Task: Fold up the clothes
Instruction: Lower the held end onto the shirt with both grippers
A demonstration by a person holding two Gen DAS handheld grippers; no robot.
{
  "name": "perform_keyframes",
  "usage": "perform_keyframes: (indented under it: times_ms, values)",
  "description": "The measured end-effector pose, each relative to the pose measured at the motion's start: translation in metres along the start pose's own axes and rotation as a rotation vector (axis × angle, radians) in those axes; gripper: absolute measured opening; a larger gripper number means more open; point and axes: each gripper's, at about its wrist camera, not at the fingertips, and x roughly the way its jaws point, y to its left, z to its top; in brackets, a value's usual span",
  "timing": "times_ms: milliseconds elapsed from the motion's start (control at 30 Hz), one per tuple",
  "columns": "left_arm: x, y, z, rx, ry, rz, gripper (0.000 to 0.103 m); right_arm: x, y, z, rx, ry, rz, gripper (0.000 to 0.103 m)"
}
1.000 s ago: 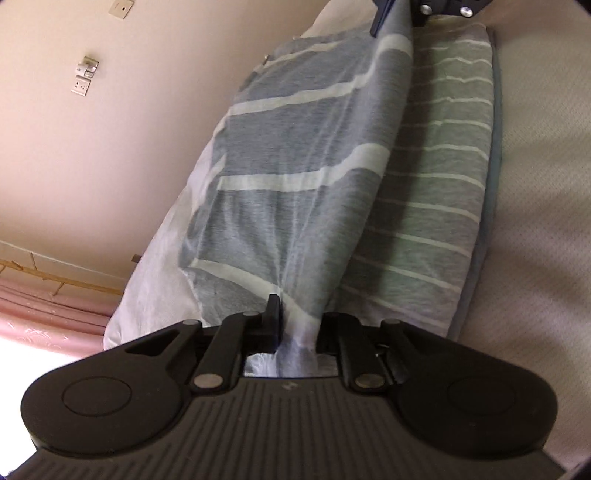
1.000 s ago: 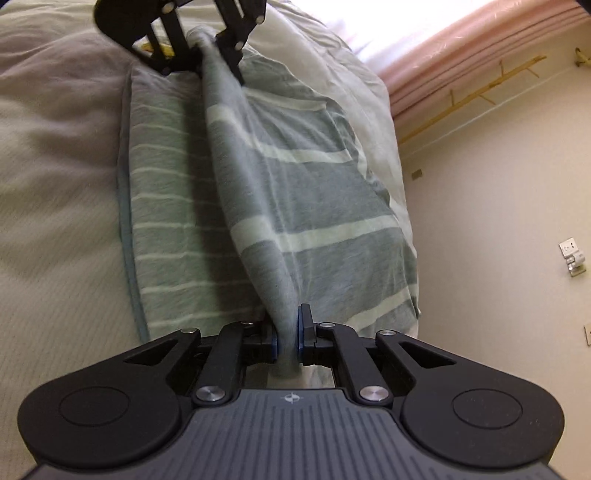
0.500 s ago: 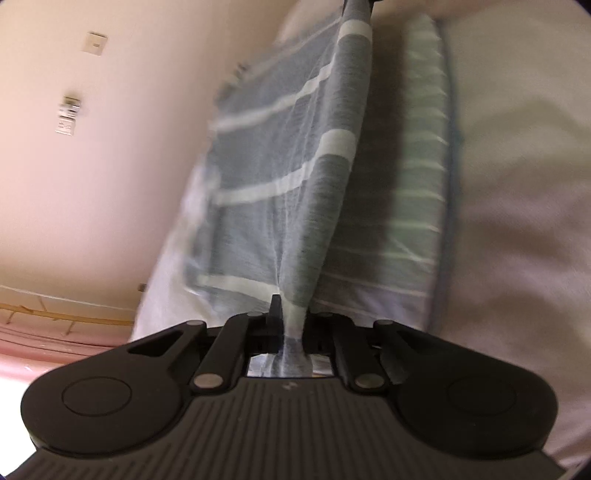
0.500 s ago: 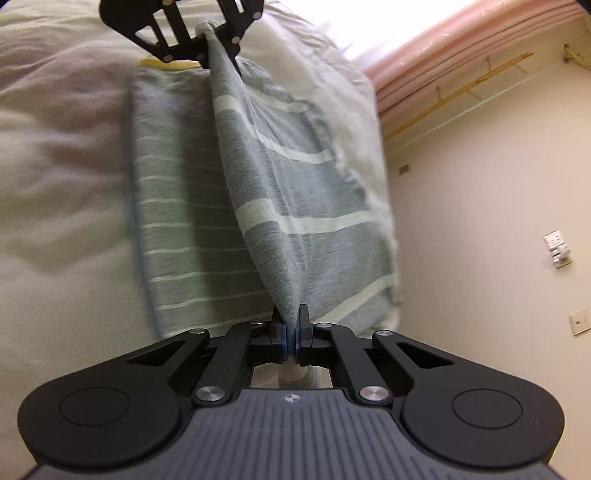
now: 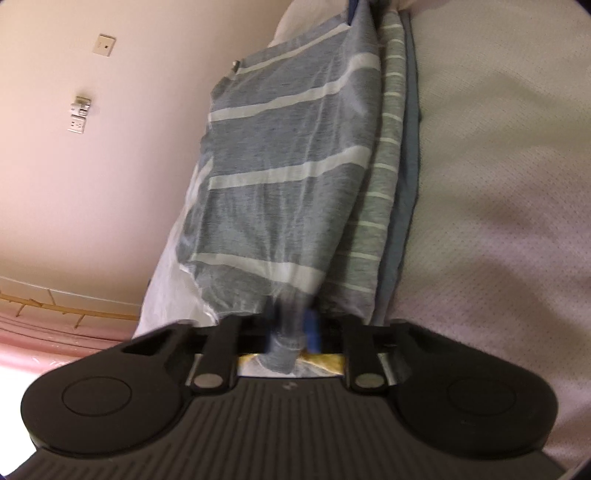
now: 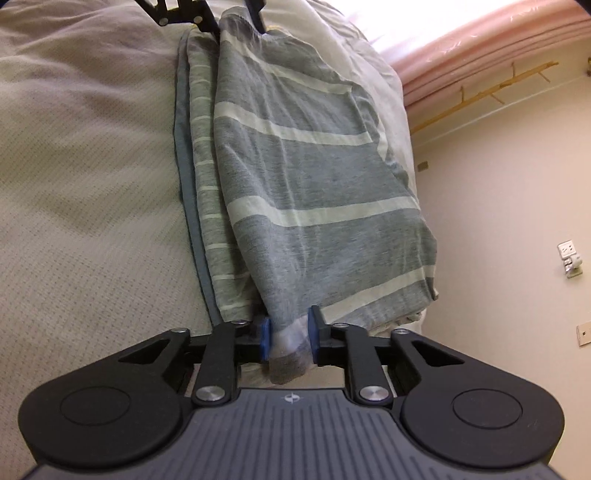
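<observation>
A grey garment with wide pale stripes (image 5: 288,192) (image 6: 314,177) is stretched between my two grippers at the edge of a bed. Its upper half is folded over a thin-striped layer (image 5: 380,206) (image 6: 207,184) lying on the bedcover. My left gripper (image 5: 293,328) is shut on one bunched corner; the right wrist view shows it at the top (image 6: 199,14). At the opposite corner my right gripper (image 6: 289,338) has its blue pads pressed on a wad of the same cloth. A small tail hangs below the pads.
The cream textured bedcover (image 5: 498,221) (image 6: 92,184) spreads out beside the garment. A bare wall with sockets (image 5: 79,118) (image 6: 570,254) runs along the other side of the bed. Pink curtains (image 6: 498,44) hang by a bright window.
The held fold has swung across and down, now covering most of the thin-striped layer. The grippers sit lower and closer to the bed. The right pads show a wider gap around the cloth.
</observation>
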Motion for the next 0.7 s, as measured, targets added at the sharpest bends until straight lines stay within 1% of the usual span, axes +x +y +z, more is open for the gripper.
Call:
perform_keyframes:
  times_ms: [100,167,233,367,500,533,700]
  values:
    - [-0.004,-0.001,-0.004,-0.018,-0.011,0.001,0.005,-0.004,-0.006,0.002,0.053,-0.008,0.008,0.001]
    - [-0.009,-0.006,-0.007,-0.007,-0.017,0.005,0.005,-0.008,-0.008,0.002,0.068,-0.010,0.010,0.001]
    - [-0.010,-0.012,-0.009,0.002,-0.017,-0.012,0.005,-0.008,-0.002,-0.001,0.056,-0.006,0.022,0.001]
    - [-0.002,-0.015,-0.006,0.003,-0.003,-0.013,0.005,-0.001,0.005,-0.001,0.040,0.011,0.029,0.002]
    - [0.005,-0.018,-0.006,0.047,0.013,0.002,0.009,0.003,0.004,0.001,0.015,0.028,0.023,0.004]
    - [0.005,-0.018,-0.007,0.045,0.013,0.003,0.009,0.004,0.003,0.000,0.015,0.031,0.022,0.006]
    - [-0.002,-0.015,-0.014,0.009,0.040,0.008,0.010,0.000,0.002,-0.005,0.039,0.058,0.017,0.006]
